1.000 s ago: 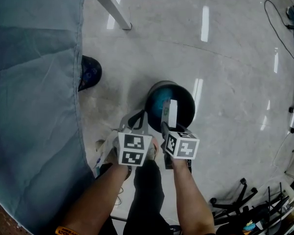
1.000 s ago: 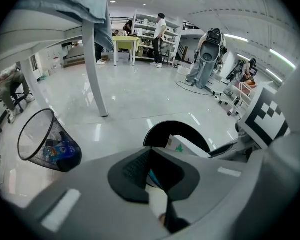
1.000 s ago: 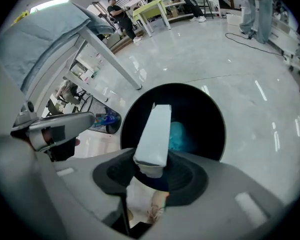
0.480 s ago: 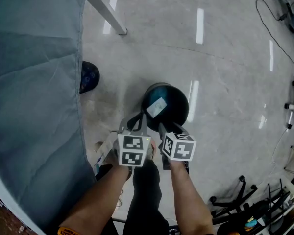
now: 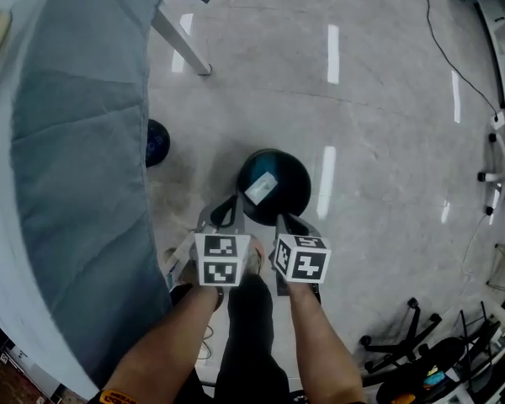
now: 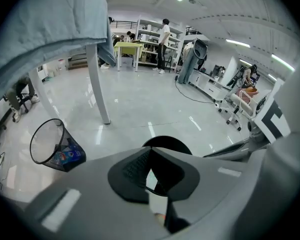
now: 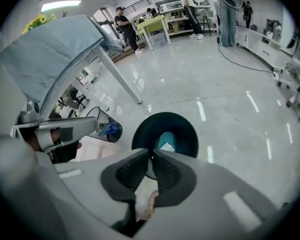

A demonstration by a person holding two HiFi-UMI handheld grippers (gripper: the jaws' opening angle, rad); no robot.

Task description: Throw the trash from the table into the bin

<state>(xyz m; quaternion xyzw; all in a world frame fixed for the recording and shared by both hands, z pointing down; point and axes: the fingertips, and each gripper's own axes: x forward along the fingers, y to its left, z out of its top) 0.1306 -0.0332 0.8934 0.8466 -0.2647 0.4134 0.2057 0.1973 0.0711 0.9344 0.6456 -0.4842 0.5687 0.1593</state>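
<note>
The person is standing beside the bench [image 5: 76, 183], which is wearing a blue-grey cloth, and is holding both grippers over a dark round bin [image 5: 293, 194] that is standing on the shiny floor [image 5: 387, 99]. In the head view the bin is lying just beyond the tips of the two grippers, which are pointing steeply down toward it.

The trash [image 5: 261, 188], a small white piece, is lying inside the bin, tilted against the dark inner wall. It is not touching any gripper. The right gripper view is showing it too, pale against the teal inside of the bin.

The left gripper [image 5: 227, 211] is keeping its fingers [image 6: 135, 169] closed: their tips are meeting, and nothing is sitting between them. The right gripper [image 5: 284, 222] has just been closing its fingers [image 7: 167, 176]. They are now standing almost together, with only a thin slit left, and nothing is between them either.

A second bin [image 6: 55, 146], made of black mesh, is standing under the edge of the bench near a white bench leg [image 5: 181, 45]. Some colourful wrappers are lying at its bottom. It is well apart from the dark bin. Both forearms of the person are reaching in from the bottom of the head view, side by side.
</note>
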